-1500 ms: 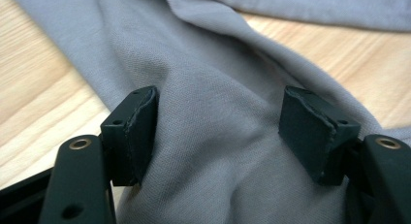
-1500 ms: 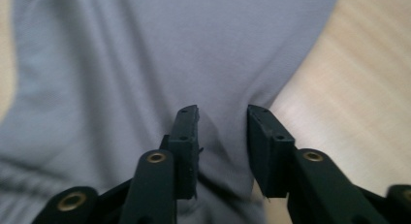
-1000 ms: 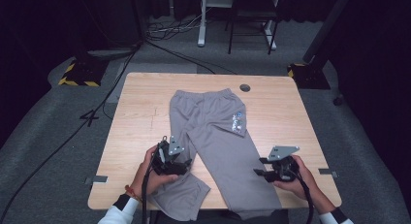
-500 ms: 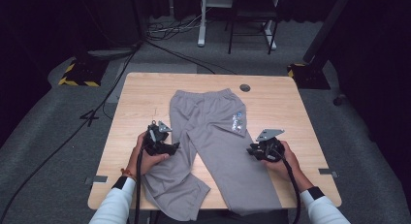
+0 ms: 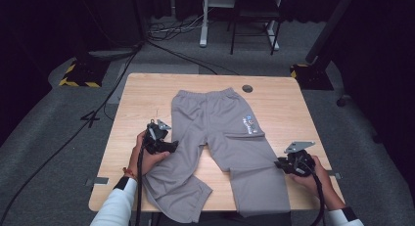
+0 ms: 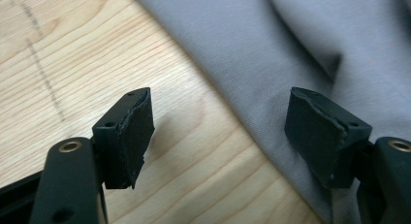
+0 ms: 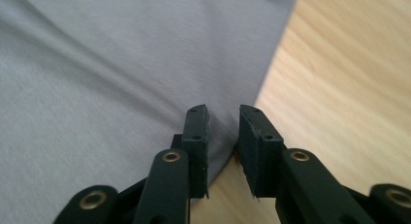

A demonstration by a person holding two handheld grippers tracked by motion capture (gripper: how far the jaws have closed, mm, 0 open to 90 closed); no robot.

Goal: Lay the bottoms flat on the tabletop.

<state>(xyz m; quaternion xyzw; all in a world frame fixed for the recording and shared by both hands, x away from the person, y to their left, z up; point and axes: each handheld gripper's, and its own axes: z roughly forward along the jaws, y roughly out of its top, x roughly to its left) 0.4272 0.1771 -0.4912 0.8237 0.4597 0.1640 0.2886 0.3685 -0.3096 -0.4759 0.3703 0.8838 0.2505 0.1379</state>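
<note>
Grey pants [image 5: 220, 133] lie flat on the wooden table [image 5: 147, 94], waistband at the far side and both legs toward me. My left gripper [image 5: 170, 146] sits at the outer edge of the left leg, wide open. In the left gripper view, one pad of that gripper [image 6: 218, 132] is over bare wood and the other over the grey cloth [image 6: 291, 54]. My right gripper [image 5: 281, 163] is at the outer edge of the right leg. Its jaws [image 7: 224, 132] stand only a narrow gap apart, with the cloth's edge [image 7: 145, 64] lying flat below them.
A small dark round grommet [image 5: 247, 88] is set in the table's far side. The leg hems hang over the near edge. A black cable [image 5: 88, 123] runs across the floor at the left, and desk legs [image 5: 203, 20] stand beyond the table.
My left gripper moved away from me along the left leg's edge. My right gripper went in toward the right leg, then came back out to its edge. The pants lie as before.
</note>
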